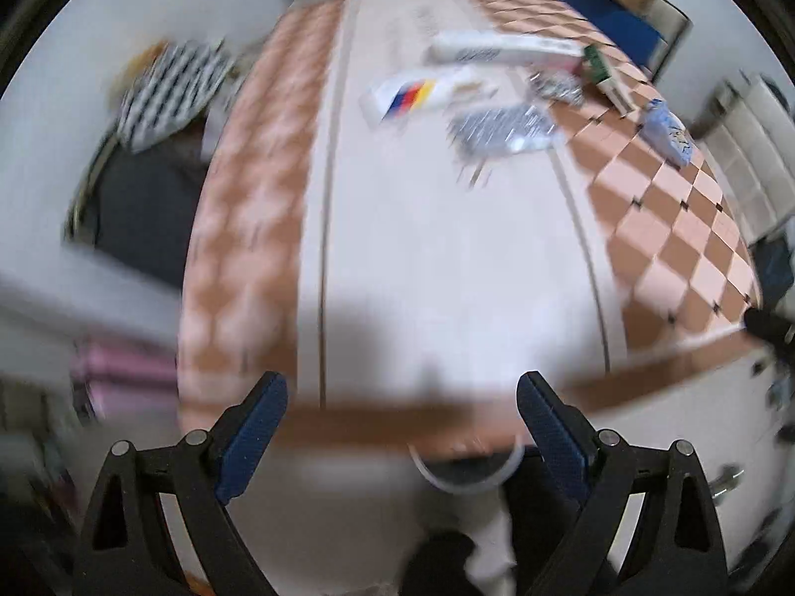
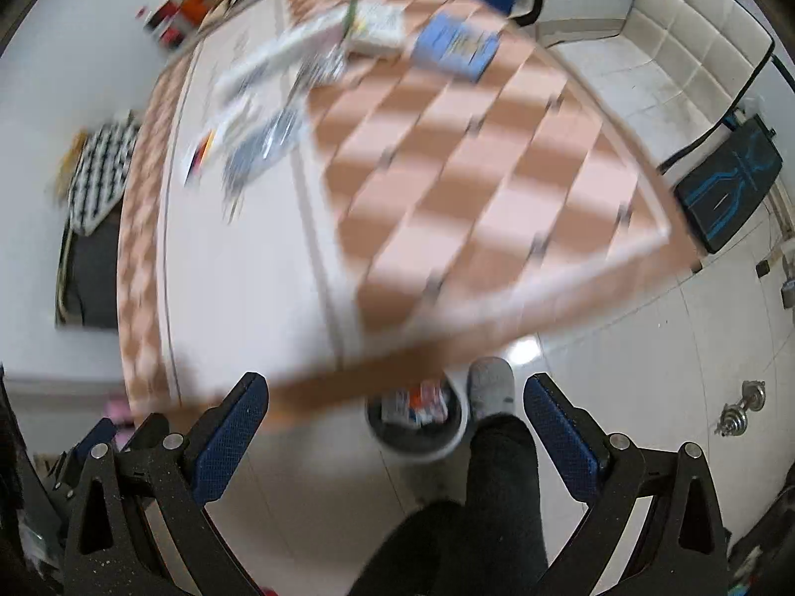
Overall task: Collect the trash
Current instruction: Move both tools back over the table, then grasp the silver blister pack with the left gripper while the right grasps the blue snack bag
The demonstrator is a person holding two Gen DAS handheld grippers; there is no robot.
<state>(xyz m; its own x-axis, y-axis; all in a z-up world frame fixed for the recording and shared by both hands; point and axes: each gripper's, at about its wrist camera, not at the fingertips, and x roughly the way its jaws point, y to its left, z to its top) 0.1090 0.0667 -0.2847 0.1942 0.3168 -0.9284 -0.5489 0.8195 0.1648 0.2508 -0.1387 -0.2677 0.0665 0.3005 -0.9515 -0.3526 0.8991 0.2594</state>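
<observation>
One filled trash bin [image 2: 417,417] clear only from right wrist.

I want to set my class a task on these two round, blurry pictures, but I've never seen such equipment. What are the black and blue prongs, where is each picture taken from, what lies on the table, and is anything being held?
A person carries two tools. The prongs are their fingers. One camera rides on the left hand-held gripper, the other on the right hand-held gripper; both are open and hold nothing. On the checked table lie wrappers and boxes: a white wrapper with coloured stripes, a silvery wrapper, a long white box and a blue box. A bin stands on the floor by the person's foot.
</observation>
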